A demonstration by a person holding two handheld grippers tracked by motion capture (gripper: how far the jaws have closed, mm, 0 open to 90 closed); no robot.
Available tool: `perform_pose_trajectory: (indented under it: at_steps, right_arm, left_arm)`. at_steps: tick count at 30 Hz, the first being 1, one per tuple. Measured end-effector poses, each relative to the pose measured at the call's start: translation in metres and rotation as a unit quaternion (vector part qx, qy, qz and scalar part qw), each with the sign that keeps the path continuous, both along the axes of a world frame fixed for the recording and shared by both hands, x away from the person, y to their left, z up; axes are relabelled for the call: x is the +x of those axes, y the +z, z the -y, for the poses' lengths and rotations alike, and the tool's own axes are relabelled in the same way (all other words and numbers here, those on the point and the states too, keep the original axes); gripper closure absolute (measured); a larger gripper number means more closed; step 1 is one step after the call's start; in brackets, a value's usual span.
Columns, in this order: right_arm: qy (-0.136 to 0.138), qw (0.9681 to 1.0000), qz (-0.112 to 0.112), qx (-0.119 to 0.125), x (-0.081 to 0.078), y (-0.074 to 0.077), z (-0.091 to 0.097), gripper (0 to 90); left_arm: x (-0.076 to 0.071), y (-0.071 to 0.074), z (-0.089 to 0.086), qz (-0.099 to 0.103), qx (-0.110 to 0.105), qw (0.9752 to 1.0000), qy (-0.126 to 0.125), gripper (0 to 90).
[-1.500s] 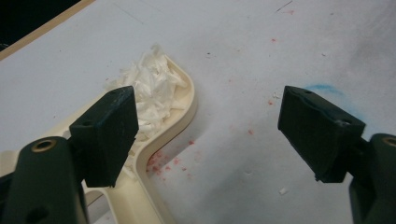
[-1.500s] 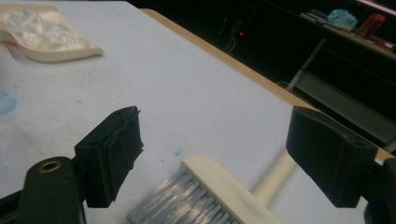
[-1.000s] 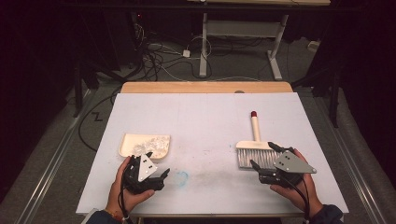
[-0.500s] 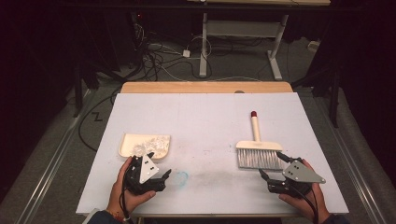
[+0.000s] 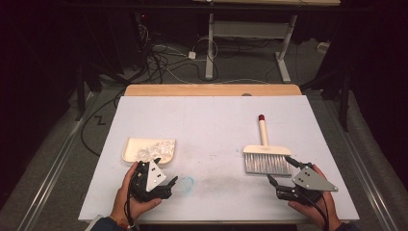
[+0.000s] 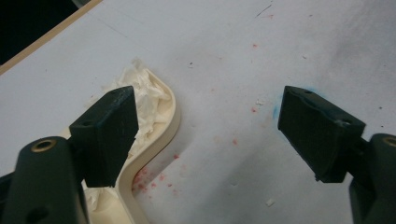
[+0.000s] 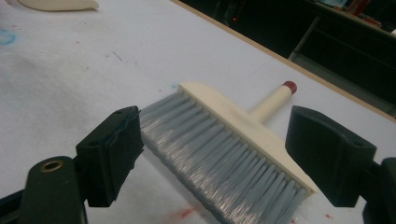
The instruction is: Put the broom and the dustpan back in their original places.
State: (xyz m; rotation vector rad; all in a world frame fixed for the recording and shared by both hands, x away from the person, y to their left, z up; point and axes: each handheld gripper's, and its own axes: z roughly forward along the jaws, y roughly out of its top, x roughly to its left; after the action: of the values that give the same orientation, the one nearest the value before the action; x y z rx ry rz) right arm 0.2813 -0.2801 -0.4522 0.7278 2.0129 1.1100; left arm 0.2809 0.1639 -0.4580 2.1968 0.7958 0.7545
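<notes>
The right gripper [image 5: 281, 169] has drawn back from the cream-backed grey-bristled brush [image 5: 266, 158], fingers spread and empty like the left gripper's [image 5: 169, 181], so the sweeping looks finished.

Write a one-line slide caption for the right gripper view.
Open right gripper poised over the grey bristles of a cream hand brush lying on the white table.

Cream dustpan [image 5: 144, 149], grey-bristled brush [image 5: 265, 156] (red-tipped cream handle), white table [image 5: 207, 125] with blue smudge [image 5: 186, 183].

Dustpan [image 5: 144, 146] left — brush [image 5: 265, 155] right (apart)
</notes>
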Motion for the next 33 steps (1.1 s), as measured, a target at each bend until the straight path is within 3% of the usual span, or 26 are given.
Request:
perform_pose_trajectory:
  at_steps: [13,29,33]
  right_arm:
    - [0.007,1.0000,0.004,0.002,-0.0034,0.0019,-0.0044,19.0]
    - [0.014,0.9997,0.019,-0.011,-0.0025,0.0048,-0.0042,18.6]
    - [0.015,0.9997,0.019,-0.007,-0.0012,0.0052,-0.0042,18.5]
  left_arm:
    - [-0.0005,-0.0022,0.0010,-0.002,0.004,1.0000,0.002,18.9]
    - [-0.0001,-0.0003,0.0013,0.016,0.014,0.9998,0.003,18.9]
    - [0.0018,-0.0015,0.0038,0.012,0.013,0.9998,0.005,18.9]
